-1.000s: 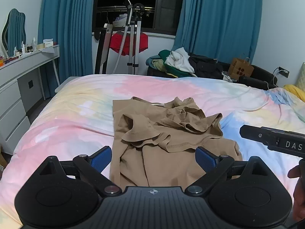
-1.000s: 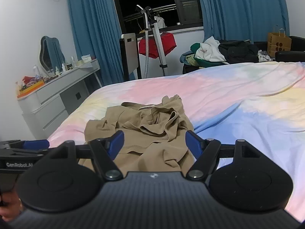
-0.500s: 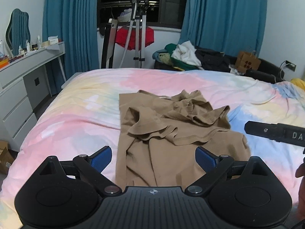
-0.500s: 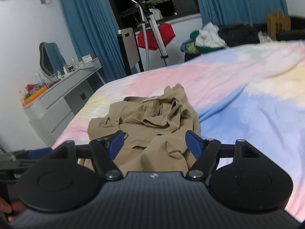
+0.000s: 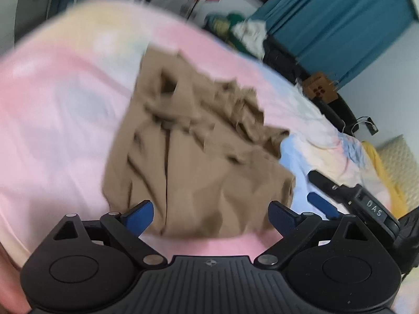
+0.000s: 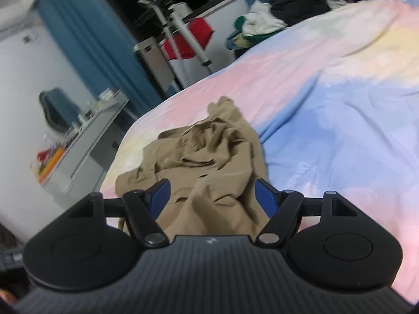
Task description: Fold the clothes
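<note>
A crumpled tan garment [image 5: 193, 141] lies on the pastel tie-dye bedspread [image 5: 57, 120]. In the left wrist view my left gripper [image 5: 210, 216] hangs open just over the garment's near hem, its blue pads wide apart with nothing pinched. The right gripper [image 5: 320, 205] shows at the right of that view, beside the garment's right edge. In the right wrist view the same garment [image 6: 209, 167] fills the gap of my right gripper [image 6: 213, 196], which stands open above the near cloth, pads apart from it. Both views are tilted and blurred.
A pile of clothes [image 6: 259, 26] sits past the far side of the bed. A red cloth on a drying rack [image 6: 191, 39] stands by the window with blue curtains [image 5: 340, 18]. A white dresser [image 6: 86, 141] lines the left wall. A yellow item [image 5: 377, 157] lies at the bed's right.
Both grippers have dipped toward the garment and rolled, so the room now looks tilted. The garment sits larger and closer between the fingers. Both stay open; the cloth has not moved.
</note>
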Tool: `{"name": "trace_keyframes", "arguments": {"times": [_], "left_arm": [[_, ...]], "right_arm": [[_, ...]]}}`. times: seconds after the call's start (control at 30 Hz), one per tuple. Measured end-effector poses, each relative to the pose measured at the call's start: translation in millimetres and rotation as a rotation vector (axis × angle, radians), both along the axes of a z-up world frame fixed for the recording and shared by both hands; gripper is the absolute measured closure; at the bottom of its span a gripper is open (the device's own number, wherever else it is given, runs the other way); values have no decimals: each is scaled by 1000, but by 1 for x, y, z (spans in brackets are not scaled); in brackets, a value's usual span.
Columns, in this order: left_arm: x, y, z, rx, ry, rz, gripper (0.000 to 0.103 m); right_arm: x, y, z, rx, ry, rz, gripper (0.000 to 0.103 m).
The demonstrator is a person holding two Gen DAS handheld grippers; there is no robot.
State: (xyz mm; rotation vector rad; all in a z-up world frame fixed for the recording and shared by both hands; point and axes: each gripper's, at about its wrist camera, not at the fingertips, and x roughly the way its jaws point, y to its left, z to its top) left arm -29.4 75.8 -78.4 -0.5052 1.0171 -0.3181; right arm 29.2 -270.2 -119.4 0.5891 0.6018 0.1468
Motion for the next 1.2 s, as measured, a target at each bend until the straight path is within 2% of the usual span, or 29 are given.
{"name": "trace_keyframes", "arguments": {"times": [0.17, 0.33, 0.43, 0.5, 0.57, 0.67, 0.73, 0.8, 0.93, 1.03, 1.1, 1.17, 1.2], "left_arm": [[8, 6, -31, -62, 144, 49, 9], [12, 10, -55, -162, 206, 137, 9], [12, 14, -68, -231, 215, 215, 9], [12, 19, -72, -271, 191, 267, 12], [9, 24, -70, -264, 129, 330, 20], [4, 31, -66, -274, 48, 400, 21], [1, 35, -64, -326, 13, 422, 21], [0, 36, -61, -362, -8, 418, 18], [3, 27, -63, -320, 20, 382, 18], [2, 22, -71, -296, 87, 354, 22], [-2, 21, -74, -296, 90, 343, 23], [-1, 19, -74, -289, 82, 345, 26], [-1, 20, -75, -292, 76, 354, 31]], "right_arm": [[3, -10, -7, 154, -1, 20, 28], [2, 0, -4, 240, -43, 121, 28], [6, 7, -12, 348, -9, 201, 28], [7, 12, -20, 391, 56, 215, 28], [7, 16, -33, 424, 151, 209, 28], [11, 22, -59, 464, 286, 199, 28], [15, 20, -73, 477, 348, 152, 28], [17, 12, -83, 517, 371, 85, 28], [20, -5, -96, 615, 358, -26, 30], [21, -2, -93, 590, 322, -31, 36], [21, 3, -88, 538, 293, -23, 49], [21, 6, -83, 496, 271, -24, 75], [21, 7, -81, 485, 259, -23, 79]]}}
